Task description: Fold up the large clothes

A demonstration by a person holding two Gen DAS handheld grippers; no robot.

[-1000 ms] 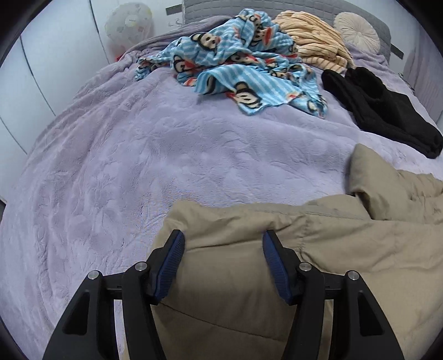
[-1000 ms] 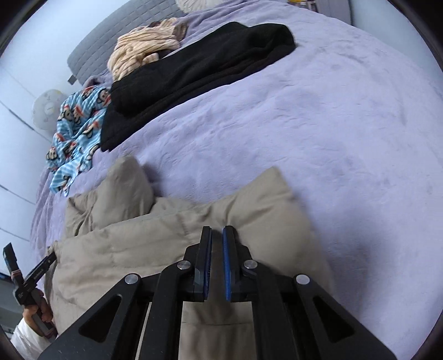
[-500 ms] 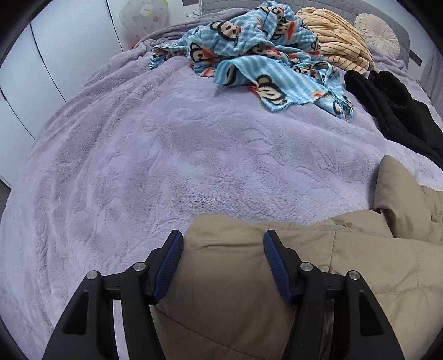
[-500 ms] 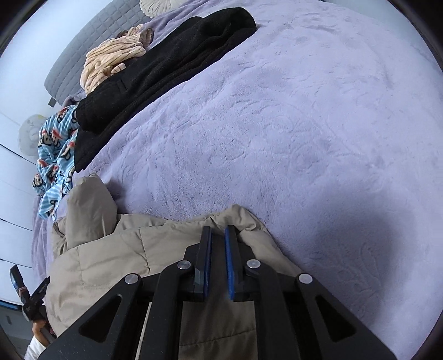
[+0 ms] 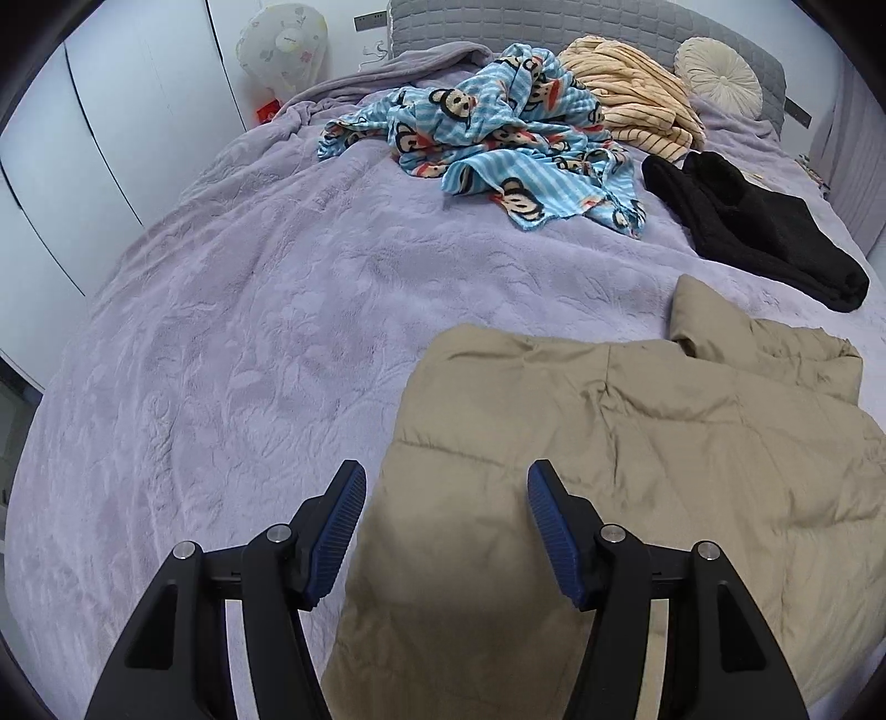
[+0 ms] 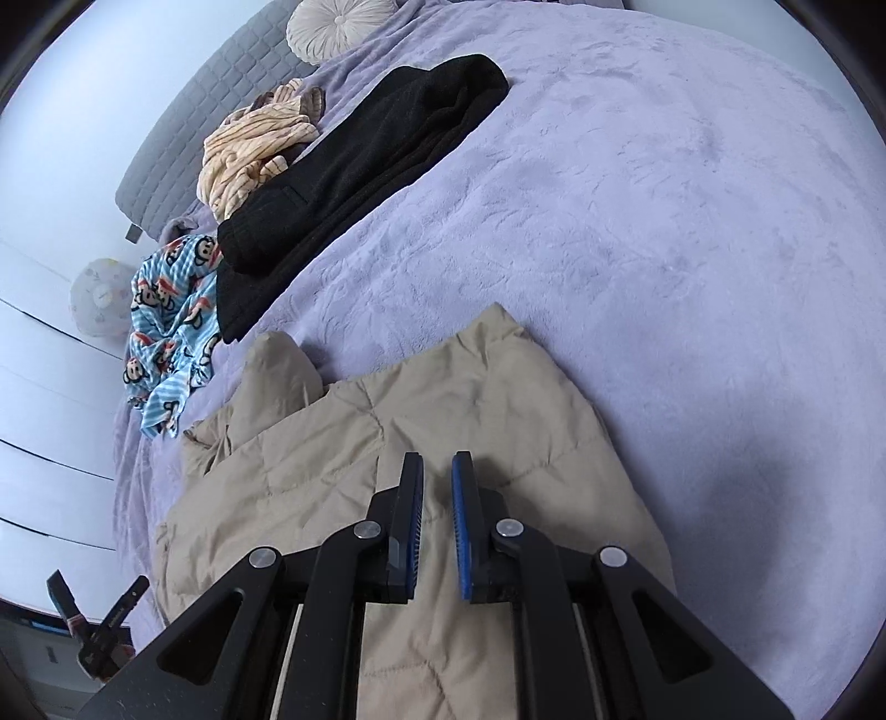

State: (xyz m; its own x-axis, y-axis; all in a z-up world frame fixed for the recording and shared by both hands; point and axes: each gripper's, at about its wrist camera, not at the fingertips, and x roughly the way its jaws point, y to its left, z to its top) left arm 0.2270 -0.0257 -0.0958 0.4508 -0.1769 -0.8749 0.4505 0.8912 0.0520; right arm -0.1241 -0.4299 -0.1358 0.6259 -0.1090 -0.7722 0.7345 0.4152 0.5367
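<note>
A tan quilted jacket (image 5: 637,471) lies spread on the lavender bed cover (image 5: 221,332), its hood bunched at the far right. My left gripper (image 5: 446,482) hovers open above the jacket's left edge, with nothing between its blue pads. In the right wrist view the same jacket (image 6: 332,471) lies flat below my right gripper (image 6: 437,459). That gripper's jaws stand almost together with only a thin slit, and no fabric is pinched in them.
At the far end of the bed lie a blue monkey-print blanket (image 5: 498,138), a yellow striped garment (image 5: 637,105) and a black garment (image 5: 747,232). A round cushion (image 5: 717,75) leans on the grey headboard. White wardrobe doors (image 5: 83,138) and a fan (image 5: 279,47) stand left.
Both grippers have lifted and drawn back from the jacket, so more of it shows. The right gripper went out over the jacket's far edge, then came back and rolled a little.
</note>
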